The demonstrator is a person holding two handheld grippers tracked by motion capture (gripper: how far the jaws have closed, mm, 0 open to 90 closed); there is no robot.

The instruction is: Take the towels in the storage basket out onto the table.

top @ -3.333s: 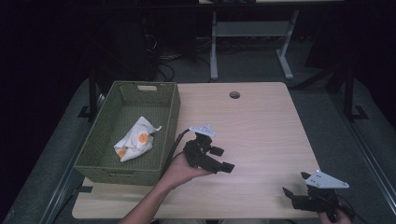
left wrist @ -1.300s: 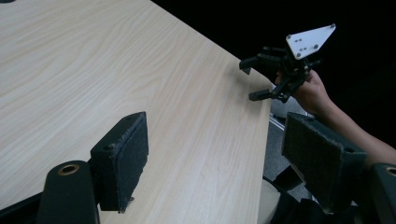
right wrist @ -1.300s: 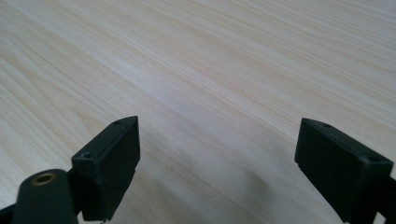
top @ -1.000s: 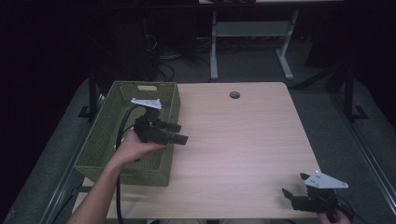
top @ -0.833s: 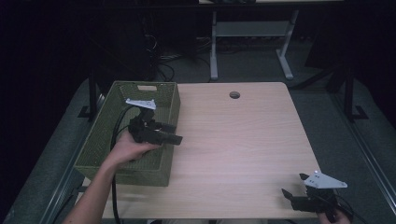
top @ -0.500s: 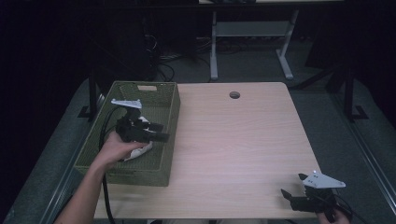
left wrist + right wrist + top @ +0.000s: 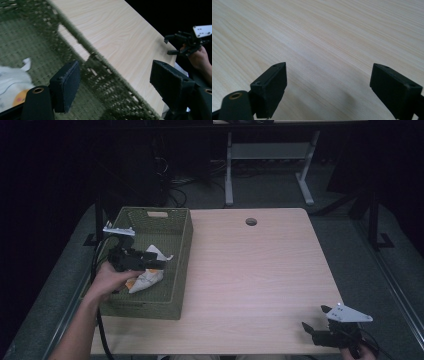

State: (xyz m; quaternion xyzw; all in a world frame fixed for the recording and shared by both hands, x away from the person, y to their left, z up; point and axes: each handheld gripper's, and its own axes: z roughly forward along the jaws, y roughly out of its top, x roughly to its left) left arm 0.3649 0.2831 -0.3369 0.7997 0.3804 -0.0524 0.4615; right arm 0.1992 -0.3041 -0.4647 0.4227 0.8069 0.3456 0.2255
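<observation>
Hovering left gripper [image 7: 152,265]: inside the green basket [image 7: 177,265], fingers spread wide, gripping nothing.
Packet [image 7: 147,277]: white and orange, on the basket floor, just beneath that gripper.
Basket: on the tabletop [image 7: 250,270], left side.
Right gripper [image 7: 312,332]: far right of the basket, near the tabletop's front edge, fingers wide, empty.

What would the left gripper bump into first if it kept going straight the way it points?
Probably the green basket's side wall: the left gripper, jaws open and empty, points at it from inside the basket. Depth is unclear.
</observation>
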